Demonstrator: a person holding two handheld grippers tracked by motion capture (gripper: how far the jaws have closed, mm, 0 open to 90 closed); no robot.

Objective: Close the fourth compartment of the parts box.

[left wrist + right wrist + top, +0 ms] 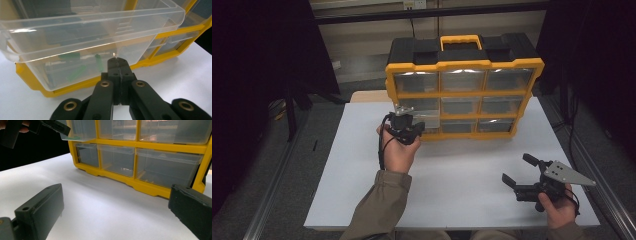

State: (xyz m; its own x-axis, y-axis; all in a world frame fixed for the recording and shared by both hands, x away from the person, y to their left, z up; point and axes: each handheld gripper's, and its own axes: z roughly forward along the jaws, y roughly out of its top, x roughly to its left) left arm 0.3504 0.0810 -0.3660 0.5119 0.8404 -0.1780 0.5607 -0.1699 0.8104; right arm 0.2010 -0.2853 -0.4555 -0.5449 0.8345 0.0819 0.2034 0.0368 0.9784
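A yellow and black organizer with clear drawers stands at the back of the white table. Its left middle drawer is pulled partway out, and green pieces show through its clear wall. My left gripper is shut, its tips pinching the lower edge of that drawer's front lip. From the right gripper view, the left gripper is at the drawer's front. Near the table's front right, my right gripper stands open, with nothing between its jaws.
The other clear drawers sit pushed in within the yellow frame. Bare white tabletop lies between the right gripper and the organizer. Dark floor and metal rails flank the table.
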